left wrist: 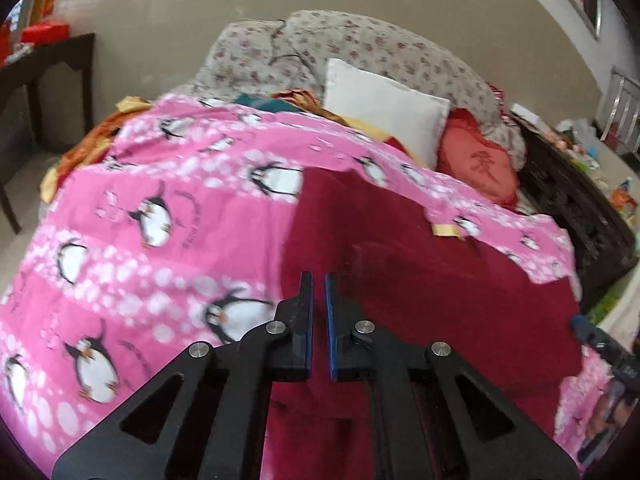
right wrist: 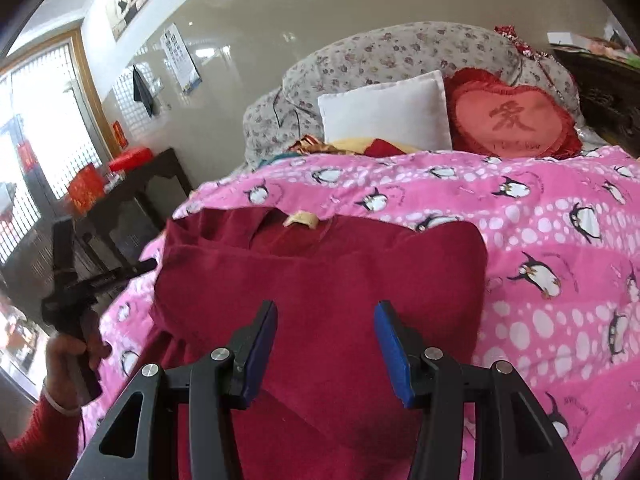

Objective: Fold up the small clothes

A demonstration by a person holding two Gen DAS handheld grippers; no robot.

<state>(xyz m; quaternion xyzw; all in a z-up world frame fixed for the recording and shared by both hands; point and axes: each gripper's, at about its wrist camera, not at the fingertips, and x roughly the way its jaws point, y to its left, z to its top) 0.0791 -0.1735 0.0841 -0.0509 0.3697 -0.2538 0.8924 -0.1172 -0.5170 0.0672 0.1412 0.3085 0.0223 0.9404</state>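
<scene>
A dark red garment (left wrist: 420, 280) (right wrist: 320, 272) lies spread on the pink penguin bedspread (left wrist: 140, 240) (right wrist: 540, 240), its collar with a tan label (right wrist: 301, 219) at the far side. My left gripper (left wrist: 319, 278) is closed at the garment's left edge, and red cloth shows in the thin slit between its blue pads. In the right wrist view the left gripper (right wrist: 150, 266) is held by a hand in a red sleeve (right wrist: 68, 360). My right gripper (right wrist: 327, 306) hovers open over the garment's near part, pads well apart. Its blue tip (left wrist: 580, 323) shows at the garment's right edge.
A white pillow (right wrist: 384, 116), a red heart cushion (right wrist: 516, 120) and floral bedding (left wrist: 360, 48) sit at the head of the bed. More coloured clothes (left wrist: 296, 100) lie beyond the bedspread. A dark table (left wrist: 44, 68) holds red boxes at the left, and dark carved furniture (left wrist: 580, 216) stands at the right.
</scene>
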